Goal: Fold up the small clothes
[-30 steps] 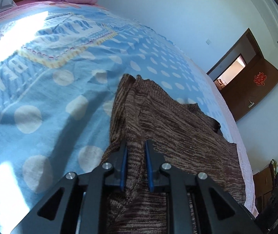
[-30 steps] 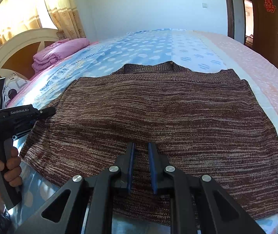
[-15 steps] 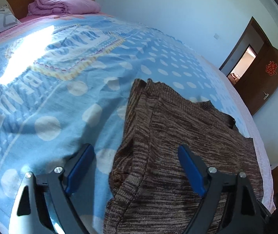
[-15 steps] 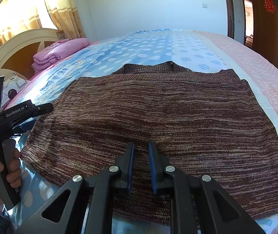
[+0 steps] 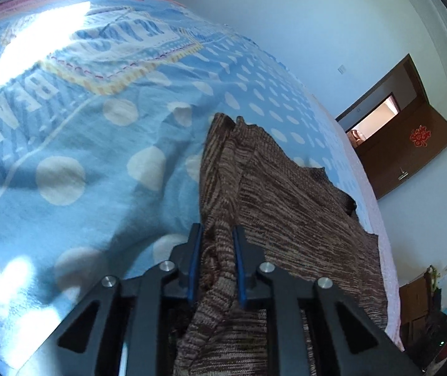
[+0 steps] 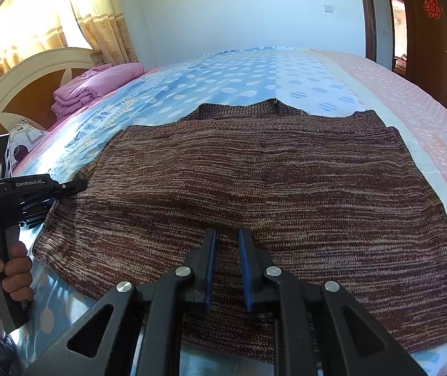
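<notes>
Meanwhile, a brown knit sweater (image 6: 270,194) is lying spread flat across a bed (image 6: 239,75) covered in a blue polka-dot sheet. At the sweater's left edge, the left claw (image 5: 216,263) is closing, its blue pads (image 5: 195,260) pinching a raised ridge of the knit between them. A hand (image 6: 2,269) is gripping that claw's handle at the bedside. Nearer the sweater's lower hem, the right claw (image 6: 227,266) is pointing down over the fabric with its jaws drawn close together, a narrow gap showing between them; whether any knit is caught there cannot be told. Folded pink bedding (image 6: 95,84) is sitting by the headboard (image 6: 19,75), and a wooden door (image 6: 427,37) is standing across the room.
</notes>
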Demonstrator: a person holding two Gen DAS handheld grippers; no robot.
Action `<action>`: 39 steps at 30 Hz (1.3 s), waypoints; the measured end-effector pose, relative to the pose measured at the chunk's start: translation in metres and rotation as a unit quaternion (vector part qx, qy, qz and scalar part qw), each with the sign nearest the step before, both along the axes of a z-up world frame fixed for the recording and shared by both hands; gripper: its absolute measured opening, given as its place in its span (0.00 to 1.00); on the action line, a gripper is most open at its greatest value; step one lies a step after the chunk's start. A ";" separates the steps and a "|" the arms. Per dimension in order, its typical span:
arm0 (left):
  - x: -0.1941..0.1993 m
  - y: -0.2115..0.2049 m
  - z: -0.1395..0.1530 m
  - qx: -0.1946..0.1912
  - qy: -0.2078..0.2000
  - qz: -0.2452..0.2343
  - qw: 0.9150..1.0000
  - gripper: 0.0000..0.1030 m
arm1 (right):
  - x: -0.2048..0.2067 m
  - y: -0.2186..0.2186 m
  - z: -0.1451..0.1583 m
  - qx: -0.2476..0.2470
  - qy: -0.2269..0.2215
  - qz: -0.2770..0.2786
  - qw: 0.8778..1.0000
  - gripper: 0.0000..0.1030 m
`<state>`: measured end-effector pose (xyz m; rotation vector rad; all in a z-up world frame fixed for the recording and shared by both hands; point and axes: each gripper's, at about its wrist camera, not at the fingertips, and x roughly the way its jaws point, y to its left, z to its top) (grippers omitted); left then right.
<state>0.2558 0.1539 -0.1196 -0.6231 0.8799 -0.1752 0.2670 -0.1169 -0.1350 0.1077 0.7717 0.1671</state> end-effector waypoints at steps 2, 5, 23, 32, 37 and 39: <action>0.000 -0.001 0.000 0.000 -0.004 -0.001 1.000 0.18 | 0.001 0.001 0.000 -0.002 0.002 0.000 1.000 0.15; -0.002 -0.009 0.004 0.032 -0.017 -0.004 0.999 0.18 | 0.006 0.003 0.009 0.007 0.010 0.002 1.000 0.14; 0.002 -0.018 0.013 0.051 -0.039 -0.016 0.998 0.15 | 0.055 0.027 0.002 0.057 0.025 0.008 0.998 0.13; 0.000 -0.107 0.063 0.068 -0.132 -0.135 0.980 0.15 | 0.041 -0.005 0.005 0.149 0.002 -0.019 0.989 0.13; 0.000 -0.145 0.032 0.070 -0.104 -0.178 0.976 0.14 | 0.040 -0.040 -0.001 0.212 0.036 -0.039 0.976 0.13; 0.001 -0.141 0.031 0.057 -0.105 -0.171 0.978 0.14 | 0.046 -0.049 -0.002 0.241 0.047 -0.033 0.969 0.13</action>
